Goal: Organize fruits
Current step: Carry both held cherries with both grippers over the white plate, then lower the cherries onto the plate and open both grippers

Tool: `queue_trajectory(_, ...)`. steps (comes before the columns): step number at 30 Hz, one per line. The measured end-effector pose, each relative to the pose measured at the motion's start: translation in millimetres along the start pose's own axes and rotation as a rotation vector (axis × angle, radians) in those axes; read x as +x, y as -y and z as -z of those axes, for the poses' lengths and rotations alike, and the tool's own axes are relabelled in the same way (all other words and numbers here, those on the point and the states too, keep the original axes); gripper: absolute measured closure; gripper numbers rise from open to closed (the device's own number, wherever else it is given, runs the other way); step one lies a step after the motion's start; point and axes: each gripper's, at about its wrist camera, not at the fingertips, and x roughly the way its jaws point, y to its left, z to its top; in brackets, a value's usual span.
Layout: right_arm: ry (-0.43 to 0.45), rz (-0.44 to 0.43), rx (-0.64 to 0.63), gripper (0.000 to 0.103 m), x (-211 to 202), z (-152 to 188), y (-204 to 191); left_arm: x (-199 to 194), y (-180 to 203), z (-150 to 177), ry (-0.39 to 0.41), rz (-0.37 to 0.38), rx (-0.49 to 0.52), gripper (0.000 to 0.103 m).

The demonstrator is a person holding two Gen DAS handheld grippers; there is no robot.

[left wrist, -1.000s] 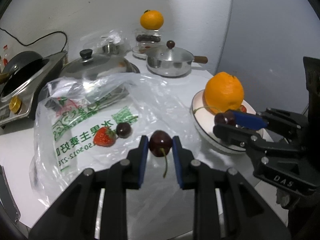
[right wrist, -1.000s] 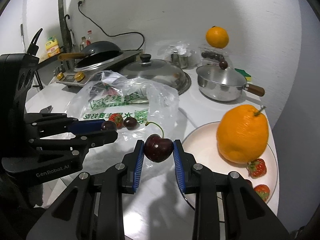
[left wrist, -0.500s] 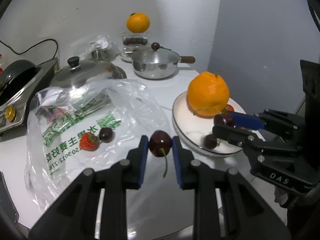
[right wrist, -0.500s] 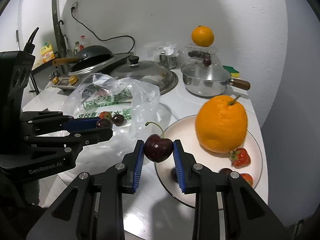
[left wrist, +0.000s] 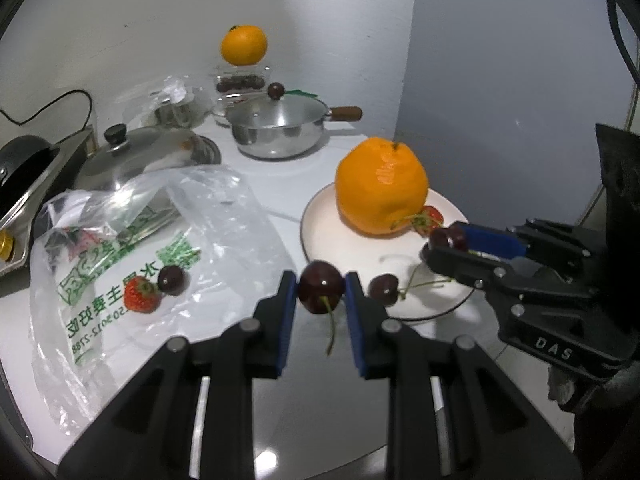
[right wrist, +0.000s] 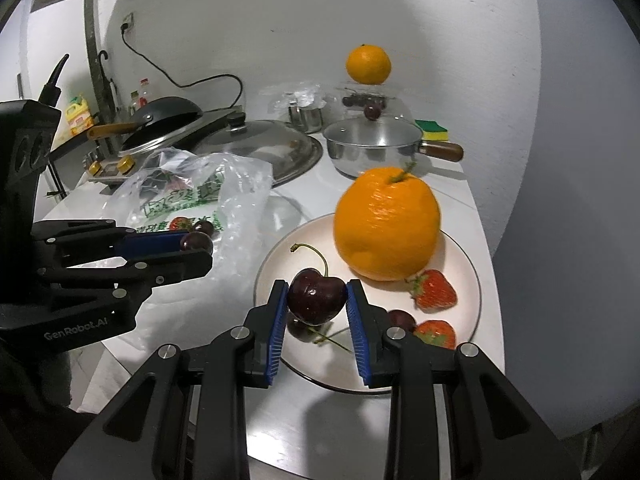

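Left gripper (left wrist: 321, 294), blue pads clamped on a dark red cherry (left wrist: 321, 292), stem hanging down, just short of the round white plate (left wrist: 320, 232). Right gripper (right wrist: 317, 300) pinches a second dark cherry (right wrist: 316, 294) over the plate's near side. On plate: large orange (right wrist: 386, 224), two strawberries (right wrist: 434, 290), loose cherries. Clear plastic bag (left wrist: 120, 248) left, holding one strawberry and one cherry.

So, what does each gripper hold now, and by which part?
Left gripper: a cherry, pinched by its sides, stem down. Right gripper: another cherry, by its sides, stem up.
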Motion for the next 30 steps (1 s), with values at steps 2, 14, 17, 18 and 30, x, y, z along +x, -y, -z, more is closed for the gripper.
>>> queue_trajectory(2,-0.001,0.004,0.008,0.072,-0.9,2.2,5.1,3.3,4.4,-1.0,-0.006,0.004,0.007,0.078)
queue_trajectory(14,-0.015,0.012,0.052,0.072,1.8,13.5,31.2,22.4,23.2,-5.9,-0.034,0.022,0.039,0.078)
queue_trajectory(17,-0.018,0.01,0.059,0.072,2.7,16.2,35.5,27.6,26.9,-7.2,-0.041,0.026,0.044,0.078)
queue_trajectory(18,-0.019,0.011,0.061,0.072,3.0,17.0,37.2,29.0,27.9,-7.4,-0.043,0.027,0.046,0.078)
queue_trajectory(30,-0.035,-0.013,0.065,0.072,14.1,17.4,44.1,48.8,32.0,-10.6,-0.072,0.038,0.05,0.078)
